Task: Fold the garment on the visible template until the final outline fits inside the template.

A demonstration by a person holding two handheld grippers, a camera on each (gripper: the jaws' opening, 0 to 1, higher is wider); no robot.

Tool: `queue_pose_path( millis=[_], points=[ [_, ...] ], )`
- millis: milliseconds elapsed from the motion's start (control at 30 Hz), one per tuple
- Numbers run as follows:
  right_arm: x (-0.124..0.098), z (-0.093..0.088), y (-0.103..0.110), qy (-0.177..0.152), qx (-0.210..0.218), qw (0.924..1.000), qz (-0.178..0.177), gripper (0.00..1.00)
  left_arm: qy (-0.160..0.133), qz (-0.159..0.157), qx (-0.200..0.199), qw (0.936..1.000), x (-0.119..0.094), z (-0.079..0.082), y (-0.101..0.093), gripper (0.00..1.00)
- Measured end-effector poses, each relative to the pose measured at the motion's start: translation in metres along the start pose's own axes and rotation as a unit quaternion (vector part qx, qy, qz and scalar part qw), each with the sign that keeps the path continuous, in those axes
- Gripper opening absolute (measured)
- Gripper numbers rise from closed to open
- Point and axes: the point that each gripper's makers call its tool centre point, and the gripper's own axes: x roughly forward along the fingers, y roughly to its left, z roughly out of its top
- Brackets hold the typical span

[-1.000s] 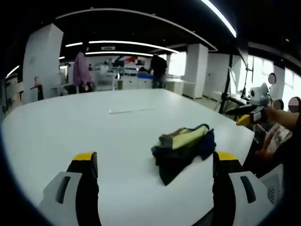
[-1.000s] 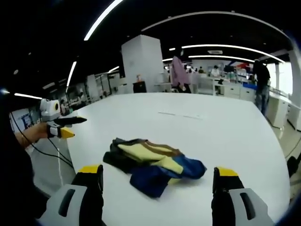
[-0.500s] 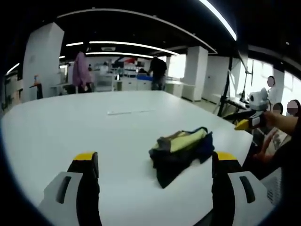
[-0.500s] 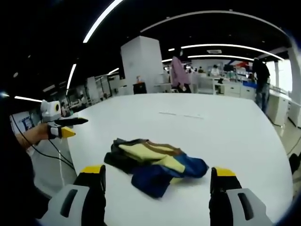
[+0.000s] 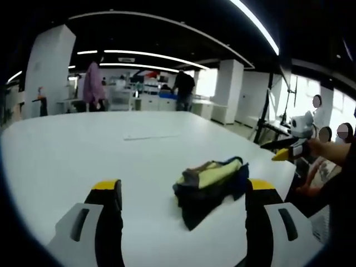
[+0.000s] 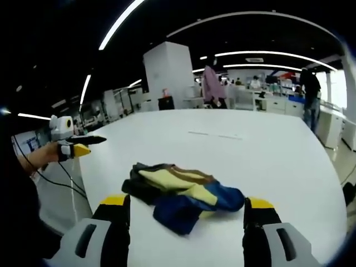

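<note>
Garment [image 6: 181, 194] lay crumpled, yellow/blue/dark, on white table [image 6: 267, 150] near its edge, w/ bare tabletop beyond. Left gripper [image 5: 182, 194] and right gripper [image 6: 186, 210] both spread wide, holding nothing, above the table just short of it.

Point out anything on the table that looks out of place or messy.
The garment lies bunched in a crumpled heap near the edge of the white table, yellow, blue and dark layers overlapping unevenly, not spread flat. Both grippers, left and right, are open, not touching it.
</note>
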Motion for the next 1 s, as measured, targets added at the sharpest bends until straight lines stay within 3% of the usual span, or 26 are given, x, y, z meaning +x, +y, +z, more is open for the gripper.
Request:
queue_pose_path(
  millis=[467,1000],
  points=[
    [0.012,0.007,-0.013,0.006,-0.011,0.9999,0.000,0.70,0.000,-0.034,-0.011,0.9994,0.019,0.010,-0.003,0.77],
    [0.040,0.011,-0.028,0.039,-0.028,0.9988,0.014,0.59,0.037,-0.073,-0.009,0.9966,0.050,-0.005,0.002,0.65]
  ],
)
